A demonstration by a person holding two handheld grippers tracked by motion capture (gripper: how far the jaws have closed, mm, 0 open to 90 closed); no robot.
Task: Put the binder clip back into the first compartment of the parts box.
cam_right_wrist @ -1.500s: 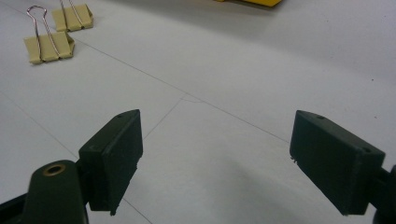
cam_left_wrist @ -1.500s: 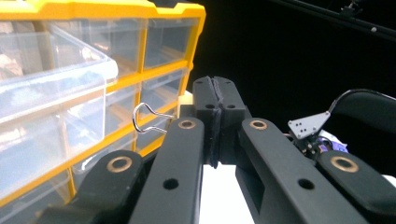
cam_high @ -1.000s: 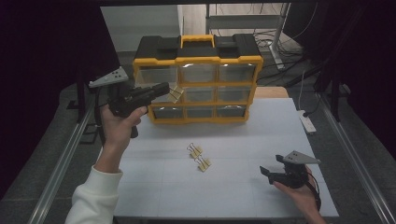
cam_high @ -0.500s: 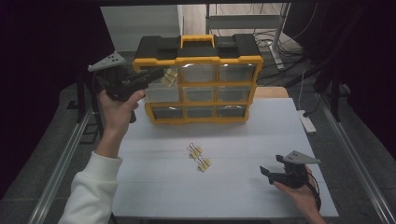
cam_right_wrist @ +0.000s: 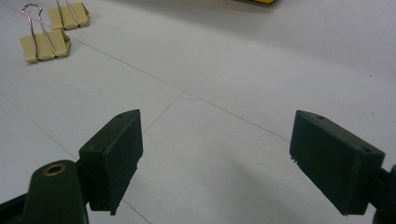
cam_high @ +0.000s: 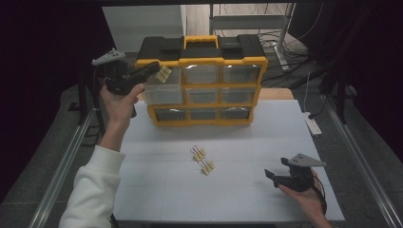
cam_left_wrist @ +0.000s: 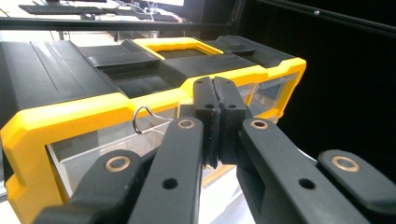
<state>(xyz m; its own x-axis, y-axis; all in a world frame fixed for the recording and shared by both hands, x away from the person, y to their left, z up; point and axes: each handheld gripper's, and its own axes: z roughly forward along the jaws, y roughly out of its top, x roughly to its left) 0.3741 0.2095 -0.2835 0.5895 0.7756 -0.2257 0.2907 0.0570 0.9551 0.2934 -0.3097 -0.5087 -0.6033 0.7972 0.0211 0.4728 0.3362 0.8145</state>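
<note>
Yellow-and-black plastic drawer cabinet point(cam_high: 204, 85) stood at the table's point(cam_high: 157, 190) far edge, its clear top-left drawer point(cam_high: 164, 90) pulled out. Left gripper point(cam_high: 151, 70) hung over that drawer with a tan binder clip point(cam_high: 164, 74) at its tip; the jaws had just been opening but looked almost together in the left gripper view, the clip's body was hidden behind them with just one wire loop point(cam_left_wrist: 147, 119) poking out left, so grip and long axis were unclear. Right gripper point(cam_high: 275, 176) sat wide open and empty near the front right; two more tan clips point(cam_high: 203, 160) lay mid-table, wire handles toward the cabinet.
</note>
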